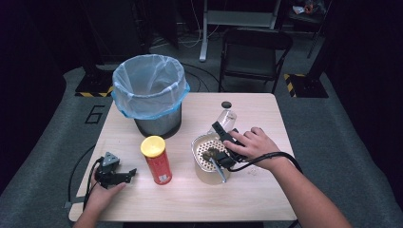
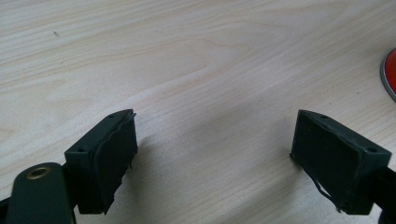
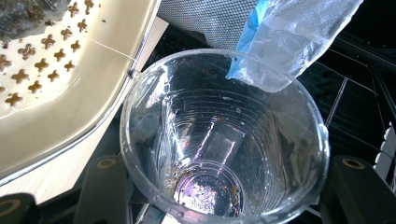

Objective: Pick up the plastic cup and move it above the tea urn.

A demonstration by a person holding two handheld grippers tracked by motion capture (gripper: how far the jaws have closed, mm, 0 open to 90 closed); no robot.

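The right tongs (image 1: pixel 222 142) clamp the tipped cup (image 3: pixel 222 140) over the strainer (image 1: pixel 202 142); it should tilt slowly; the left tongs (image 2: pixel 215 154) gape empty.

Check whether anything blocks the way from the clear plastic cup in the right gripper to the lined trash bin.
Nothing visible does. The clear plastic cup hangs beside the strainer, and the table between it and the trash bin is bare.

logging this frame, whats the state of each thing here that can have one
clear plastic cup: clamped in the right gripper, tipped on its side over the strainer, nearly empty, wet bits at the bottom
strainer: upright on the table, dark residue inside
bin: upright, lined with a bag, open
red can: upright, yellow lid on
left gripper: open, nothing between, resting on the table
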